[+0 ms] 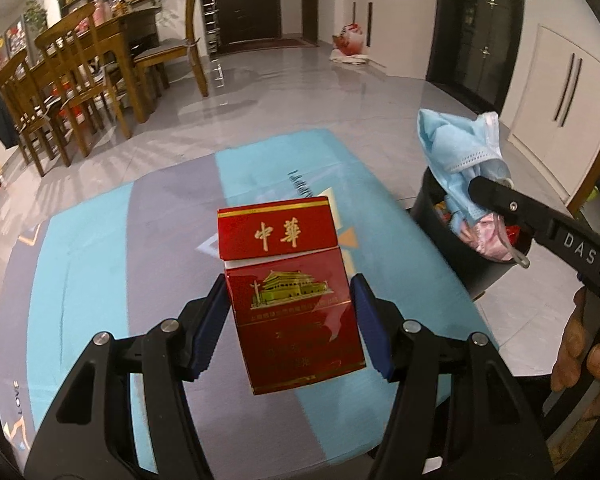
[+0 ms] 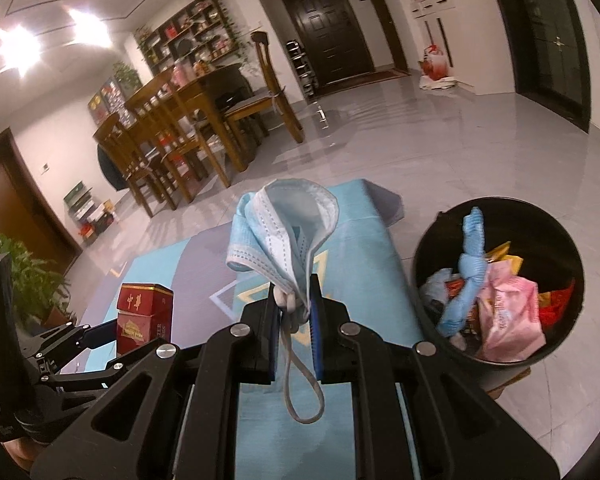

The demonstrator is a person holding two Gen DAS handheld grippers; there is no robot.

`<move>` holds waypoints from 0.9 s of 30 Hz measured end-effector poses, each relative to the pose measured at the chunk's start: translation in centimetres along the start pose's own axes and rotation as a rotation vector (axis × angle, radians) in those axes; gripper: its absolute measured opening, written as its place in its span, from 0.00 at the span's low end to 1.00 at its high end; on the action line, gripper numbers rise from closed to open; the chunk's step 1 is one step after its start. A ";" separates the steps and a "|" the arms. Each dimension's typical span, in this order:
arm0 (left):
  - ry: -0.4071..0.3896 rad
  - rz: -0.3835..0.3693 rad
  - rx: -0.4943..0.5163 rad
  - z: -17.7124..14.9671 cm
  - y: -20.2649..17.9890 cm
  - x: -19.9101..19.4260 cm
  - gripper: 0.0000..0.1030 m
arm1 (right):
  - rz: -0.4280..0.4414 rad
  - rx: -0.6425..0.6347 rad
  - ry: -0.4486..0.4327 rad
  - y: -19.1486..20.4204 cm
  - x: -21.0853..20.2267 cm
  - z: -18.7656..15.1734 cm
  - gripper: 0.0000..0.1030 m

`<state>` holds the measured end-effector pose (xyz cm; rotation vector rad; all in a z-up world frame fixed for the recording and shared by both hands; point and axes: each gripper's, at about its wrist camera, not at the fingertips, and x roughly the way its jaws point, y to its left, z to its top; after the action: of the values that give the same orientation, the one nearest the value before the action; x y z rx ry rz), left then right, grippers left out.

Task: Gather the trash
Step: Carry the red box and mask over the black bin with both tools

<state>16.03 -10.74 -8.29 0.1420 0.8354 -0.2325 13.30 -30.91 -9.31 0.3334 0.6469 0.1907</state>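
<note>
My left gripper (image 1: 288,316) is shut on a red cigarette pack (image 1: 288,292), held upright above the blue and grey mat (image 1: 100,264); the pack's lid is flipped open. It also shows in the right wrist view (image 2: 140,312). My right gripper (image 2: 294,308) is shut on a crumpled blue face mask (image 2: 284,232), its ear loop hanging down between the fingers. In the left wrist view the mask (image 1: 456,148) hangs over the black trash bin (image 1: 432,196). In the right wrist view the bin (image 2: 432,248) stands right of the gripper, holding several wrappers and another blue mask.
A wooden dining table with chairs (image 1: 80,76) stands at the far left. A dark door (image 1: 248,0) and a red bag (image 1: 350,38) are at the far wall. White cabinets (image 1: 560,92) line the right. A potted plant (image 2: 24,276) is at the left.
</note>
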 end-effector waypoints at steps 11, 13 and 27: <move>-0.025 -0.075 0.039 2.3 -3.9 1.2 0.60 | -0.066 0.094 -0.053 -3.7 -2.0 0.7 0.13; -0.032 -0.088 0.050 2.7 -4.7 1.5 0.60 | -0.079 0.112 -0.063 -4.5 -2.4 0.7 0.13; -0.015 -0.322 0.073 6.6 -11.1 5.2 0.60 | -0.234 0.292 -0.100 -12.1 -4.2 1.0 0.13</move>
<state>21.23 -23.66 -8.15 0.0733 0.8332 -0.5666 11.51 -43.56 -10.57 0.5405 0.6100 -0.1454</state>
